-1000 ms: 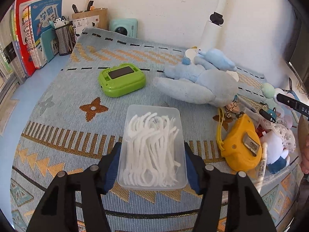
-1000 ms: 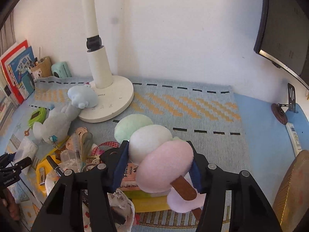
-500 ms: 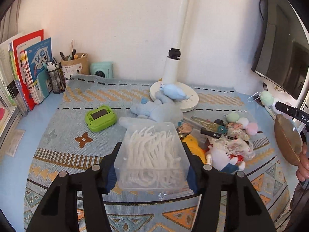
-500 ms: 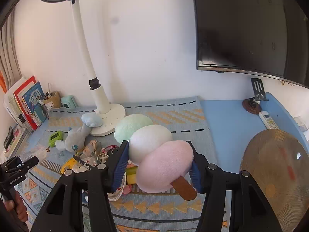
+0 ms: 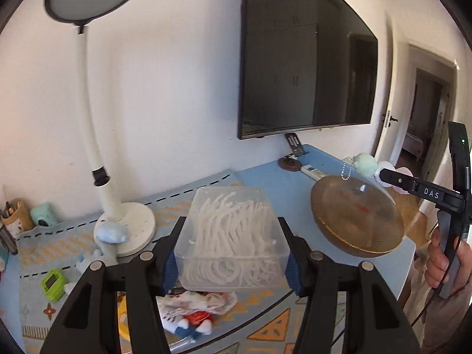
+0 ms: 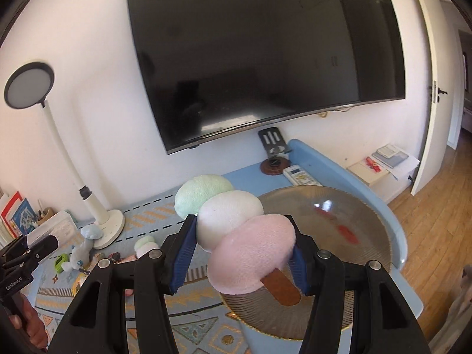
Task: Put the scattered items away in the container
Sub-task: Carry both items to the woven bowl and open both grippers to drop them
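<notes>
Between the blue pads of the left gripper (image 5: 231,261), a clear plastic box of white floss picks (image 5: 231,237) is being held up off the desk, the two fingers pressing on its long sides. At about two o'clock from that box, a wide amber glass dish (image 5: 357,221) is sitting on the blue desk (image 5: 265,177) near its right end, apparently holding nothing but reflections.

Over in the right wrist view, the right gripper (image 6: 242,258) is clamping a plush dango skewer (image 6: 233,230): the pink ball is squeezed between the pads, the white and green balls are stretching away toward eleven o'clock, and the brown stick is poking out toward five o'clock. This toy is hanging in the air above the near left rim of the dish.

Below both grippers, a patterned blue mat (image 5: 259,324) is covering the left part of the desk, and a clutter of small toys is lying on it, among them a blue plush (image 6: 82,246) and a green gadget (image 5: 54,284). At ten o'clock a white desk lamp (image 5: 88,124) is standing on its round base. A dark television (image 6: 259,56) is hanging on the wall at twelve o'clock, and a white remote (image 6: 301,175) is lying beyond the dish. A hand (image 5: 445,259) is gripping the right gripper's handle.
</notes>
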The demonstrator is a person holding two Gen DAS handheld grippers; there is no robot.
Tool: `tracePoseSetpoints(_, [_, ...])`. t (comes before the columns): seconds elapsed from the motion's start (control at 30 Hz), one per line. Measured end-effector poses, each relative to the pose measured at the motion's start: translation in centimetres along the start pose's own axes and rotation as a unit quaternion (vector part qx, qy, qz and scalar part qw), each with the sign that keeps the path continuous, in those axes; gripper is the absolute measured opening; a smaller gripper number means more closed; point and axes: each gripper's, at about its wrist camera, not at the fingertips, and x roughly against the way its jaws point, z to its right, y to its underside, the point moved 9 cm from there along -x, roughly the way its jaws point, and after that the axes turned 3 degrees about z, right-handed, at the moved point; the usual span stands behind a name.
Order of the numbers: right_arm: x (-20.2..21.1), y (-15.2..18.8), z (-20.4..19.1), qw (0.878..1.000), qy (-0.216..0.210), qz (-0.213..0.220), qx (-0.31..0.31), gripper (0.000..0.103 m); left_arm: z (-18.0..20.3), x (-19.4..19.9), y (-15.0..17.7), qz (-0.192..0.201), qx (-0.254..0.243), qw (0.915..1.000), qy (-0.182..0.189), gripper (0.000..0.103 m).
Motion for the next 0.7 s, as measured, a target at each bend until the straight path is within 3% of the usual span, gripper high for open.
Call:
tracePoseSetpoints(0.17, [-1.0,0.9,6.0,0.997,0.041,-0.028,-0.054,0.057,7.9,-5.5,-1.7,-0.017,-0.009,0.9947,0.101,0.053])
tracePoseSetpoints(0.37, [-3.9,3.9,9.7,0.991,0.066,-0.074,-0.092,0.057,15.5,-12.6,-0.6,-0.058,-0.023,0.9838,0.168,0.053])
tracePoseSetpoints(0.57, [-6.0,5.5,11.5,0.985,0.101,-0.099,-0.097,0.057,18.6,-18.3,2.3,-0.110,-0.023,0.9752,0.191,0.054])
tracePoseSetpoints(0.7, [-7.3,6.3,12.0,0.982,0.112,-0.122,-0.092,0.057,19.7,-19.8,3.6,-0.132,-0.028,0.9706,0.200,0.054])
